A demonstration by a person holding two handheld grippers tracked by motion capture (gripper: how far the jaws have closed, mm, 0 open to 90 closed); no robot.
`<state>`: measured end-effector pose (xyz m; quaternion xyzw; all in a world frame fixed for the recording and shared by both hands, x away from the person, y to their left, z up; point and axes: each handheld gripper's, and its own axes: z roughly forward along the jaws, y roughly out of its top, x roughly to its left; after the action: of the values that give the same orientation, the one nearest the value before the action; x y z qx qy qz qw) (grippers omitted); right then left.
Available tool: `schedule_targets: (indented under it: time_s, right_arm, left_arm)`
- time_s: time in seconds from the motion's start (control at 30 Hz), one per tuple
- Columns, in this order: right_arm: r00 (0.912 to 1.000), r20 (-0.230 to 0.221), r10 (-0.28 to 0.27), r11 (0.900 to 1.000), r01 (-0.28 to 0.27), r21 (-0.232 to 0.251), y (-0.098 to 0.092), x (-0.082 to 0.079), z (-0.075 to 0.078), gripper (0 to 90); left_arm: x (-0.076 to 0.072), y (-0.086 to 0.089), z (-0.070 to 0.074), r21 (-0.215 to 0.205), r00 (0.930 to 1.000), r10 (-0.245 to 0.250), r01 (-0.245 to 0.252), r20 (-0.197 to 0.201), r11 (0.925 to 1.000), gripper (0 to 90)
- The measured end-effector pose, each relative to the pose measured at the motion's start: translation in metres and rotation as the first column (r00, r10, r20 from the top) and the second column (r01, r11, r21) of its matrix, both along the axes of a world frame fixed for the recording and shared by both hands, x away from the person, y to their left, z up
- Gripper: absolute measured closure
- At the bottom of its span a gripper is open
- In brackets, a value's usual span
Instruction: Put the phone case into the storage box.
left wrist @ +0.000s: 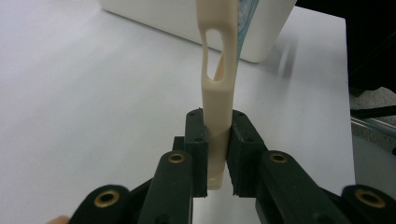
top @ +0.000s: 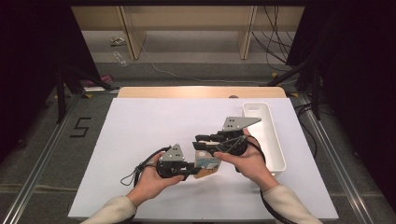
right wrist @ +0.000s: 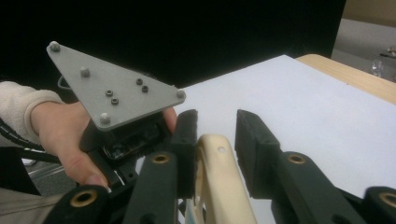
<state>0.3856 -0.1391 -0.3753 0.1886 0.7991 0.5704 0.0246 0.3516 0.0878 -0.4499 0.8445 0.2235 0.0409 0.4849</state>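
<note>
1. Cream tool w/ slotted handle [left wrist: 217, 70]: we hold it at table centre, off the sheet, between both grippers.
2. Left gripper [left wrist: 218, 154]: pads clamped on handle end, narrow grip; we judge this keeps the tool steady.
3. Right gripper [right wrist: 215, 140]: jaws part-open, straddling the tool's other end; one pad looks to touch, the other apart. We judge a handover.
4. White bin [top: 267, 135]: at 3 o'clock of the tool, near; we see no contents.
</note>
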Motion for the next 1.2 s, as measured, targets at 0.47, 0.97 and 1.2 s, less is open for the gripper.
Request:
schedule_targets:
  time_s: [0.47, 0.97, 1.2]
  right_arm:
    - [0.9901, 0.062, -0.126, 0.990, 0.121, 0.068, 0.002, 0.001, -0.001, 15.6]
    - [0.9612, 0.090, -0.261, 0.963, 0.252, 0.101, -0.005, 0.003, 0.000, 3.6]
    - [0.9421, 0.067, -0.329, 0.940, 0.320, 0.118, -0.008, 0.006, -0.002, 0.4]
  left_arm:
    - [0.000, 0.001, 0.001, 0.012, 0.9989, 0.044, -0.045, 0.012, 0.9989, 79.8]
    - [0.004, 0.009, 0.004, 0.015, 0.9879, 0.155, -0.155, 0.012, 0.9878, 79.7]
    - [0.006, 0.013, 0.005, 0.019, 0.9781, 0.208, -0.208, 0.005, 0.9780, 79.7]
